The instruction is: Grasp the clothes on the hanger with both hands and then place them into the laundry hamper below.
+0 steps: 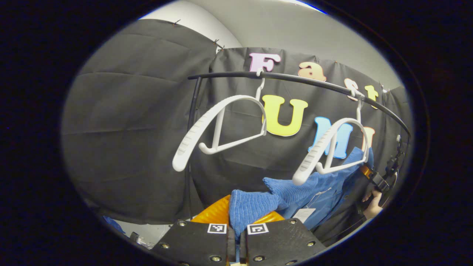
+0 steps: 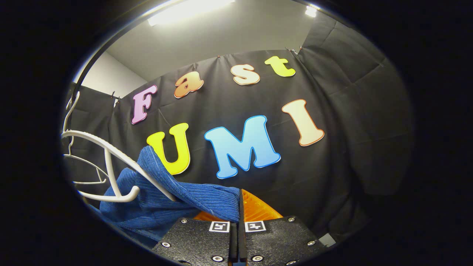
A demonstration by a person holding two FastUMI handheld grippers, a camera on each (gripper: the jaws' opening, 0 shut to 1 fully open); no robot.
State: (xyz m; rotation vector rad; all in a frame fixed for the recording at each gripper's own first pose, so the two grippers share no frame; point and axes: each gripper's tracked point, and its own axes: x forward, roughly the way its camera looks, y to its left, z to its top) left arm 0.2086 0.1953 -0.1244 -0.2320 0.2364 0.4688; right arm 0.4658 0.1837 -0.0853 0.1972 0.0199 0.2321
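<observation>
- The left tongs (image 1: 236, 231) are pinching a fold of a blue ribbed garment (image 1: 258, 207); the cloth rises from between the two fingers, which press on it from both sides.
- The right tongs (image 2: 238, 221) are pinching another edge of the same blue garment (image 2: 184, 203), with the cloth bunched just left of the closed fingers.
- In the left gripper view, the garment stretches from the left tongs across to the far right, where a hand (image 1: 373, 207) grips the other tool.
- Two white plastic hangers hang from a dark rail (image 1: 295, 79). The left hanger (image 1: 218, 125) is bare. The right hanger (image 1: 329, 151) sits just above the cloth, its lower arm touching or nearly touching the fabric; which, I cannot tell.
- The garment looks already off the hanger's shoulders, or almost so.
- Judgement for this step: keep both grips firm and the cloth lightly taut between them, draw it down and clear of the hanger's tip so it does not snag, then lower both hands together towards the hamper below.
- Risk: uneven pulling could catch the ribbed knit on the hanger.
</observation>
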